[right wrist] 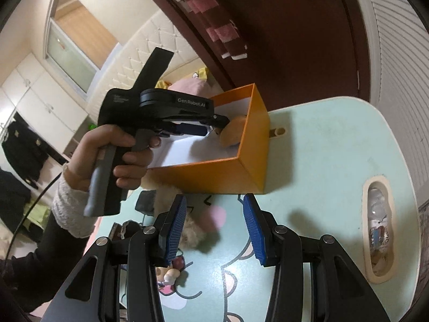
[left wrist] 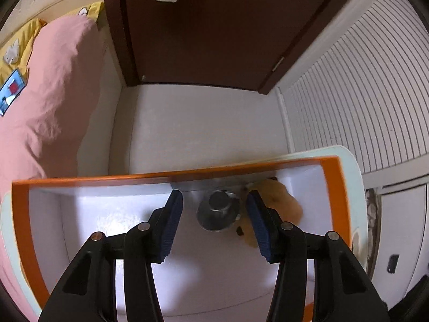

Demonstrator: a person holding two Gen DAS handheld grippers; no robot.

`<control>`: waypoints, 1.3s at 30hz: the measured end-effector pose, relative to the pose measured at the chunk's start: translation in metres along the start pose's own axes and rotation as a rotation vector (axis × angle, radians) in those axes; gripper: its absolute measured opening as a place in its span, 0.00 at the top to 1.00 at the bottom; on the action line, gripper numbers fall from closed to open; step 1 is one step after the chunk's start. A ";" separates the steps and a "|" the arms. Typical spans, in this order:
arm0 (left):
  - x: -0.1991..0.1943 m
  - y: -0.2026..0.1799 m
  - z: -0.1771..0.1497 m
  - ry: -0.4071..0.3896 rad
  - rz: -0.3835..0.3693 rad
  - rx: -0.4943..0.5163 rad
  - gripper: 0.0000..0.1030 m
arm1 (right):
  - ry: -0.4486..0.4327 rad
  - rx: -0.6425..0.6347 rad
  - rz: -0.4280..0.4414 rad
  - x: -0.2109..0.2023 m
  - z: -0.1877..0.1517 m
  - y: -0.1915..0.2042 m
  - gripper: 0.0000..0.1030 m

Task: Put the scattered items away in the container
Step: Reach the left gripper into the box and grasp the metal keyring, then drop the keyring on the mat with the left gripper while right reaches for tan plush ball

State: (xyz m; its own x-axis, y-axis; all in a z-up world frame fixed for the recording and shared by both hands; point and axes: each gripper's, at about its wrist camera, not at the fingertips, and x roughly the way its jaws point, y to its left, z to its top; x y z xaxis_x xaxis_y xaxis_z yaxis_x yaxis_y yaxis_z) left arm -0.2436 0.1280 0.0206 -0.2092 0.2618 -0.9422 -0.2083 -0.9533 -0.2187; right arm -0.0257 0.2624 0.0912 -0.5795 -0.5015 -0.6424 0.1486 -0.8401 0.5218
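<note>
The orange box [right wrist: 211, 171] is set on the pale green bench [right wrist: 335, 145] and taken as the landmark. The left tongs [left wrist: 214, 209] are held released inside the box, above a dark round metal item [left wrist: 218, 213] resting on its white floor. A tan plush toy [left wrist: 278, 201] is seen beside that item, against the box's right wall. The right tongs [right wrist: 214, 224] are held released over the bench just outside the box's near wall, with a fluffy beige item [right wrist: 191, 230] below them.

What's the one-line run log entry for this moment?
left gripper: open, over orange cardboard box | in box: dark metal funnel-shaped piece, tan plush toy | right gripper: open, empty, above mint-green table
</note>
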 end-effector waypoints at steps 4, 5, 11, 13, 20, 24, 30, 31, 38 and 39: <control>0.000 0.005 -0.004 -0.009 0.018 0.017 0.74 | -0.002 0.007 0.005 -0.002 -0.002 -0.003 0.58; -0.001 0.008 -0.005 -0.003 0.003 0.010 0.74 | 0.000 0.012 0.006 -0.002 -0.003 -0.004 0.58; -0.012 0.015 -0.017 -0.016 -0.059 0.007 0.75 | -0.010 0.013 -0.007 -0.005 -0.003 -0.006 0.58; -0.025 0.019 -0.025 -0.041 -0.105 0.009 0.75 | -0.012 0.010 -0.013 -0.006 -0.003 -0.007 0.58; -0.105 0.048 -0.066 -0.200 -0.183 0.028 0.74 | -0.017 -0.020 -0.020 -0.009 -0.003 0.002 0.58; -0.140 0.079 -0.105 -0.251 -0.132 0.039 0.74 | -0.020 -0.044 -0.018 -0.009 -0.004 0.011 0.58; -0.131 0.115 -0.158 -0.268 -0.099 -0.035 0.74 | 0.000 -0.109 -0.013 0.002 0.006 0.030 0.55; -0.127 0.121 -0.167 -0.296 -0.083 -0.064 0.74 | 0.013 -0.120 -0.016 0.006 0.009 0.033 0.54; -0.096 0.128 -0.195 -0.294 -0.150 -0.136 0.74 | 0.066 -0.230 -0.124 0.032 0.037 0.056 0.54; -0.093 0.126 -0.195 -0.293 -0.139 -0.129 0.74 | 0.091 -0.231 -0.143 0.039 0.040 0.057 0.54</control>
State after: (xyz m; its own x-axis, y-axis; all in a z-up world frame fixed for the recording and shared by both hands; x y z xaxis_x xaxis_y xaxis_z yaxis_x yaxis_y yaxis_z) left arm -0.0641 -0.0459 0.0314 -0.4568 0.4046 -0.7922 -0.1357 -0.9118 -0.3875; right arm -0.0719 0.2029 0.1185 -0.5352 -0.3820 -0.7534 0.2554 -0.9233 0.2867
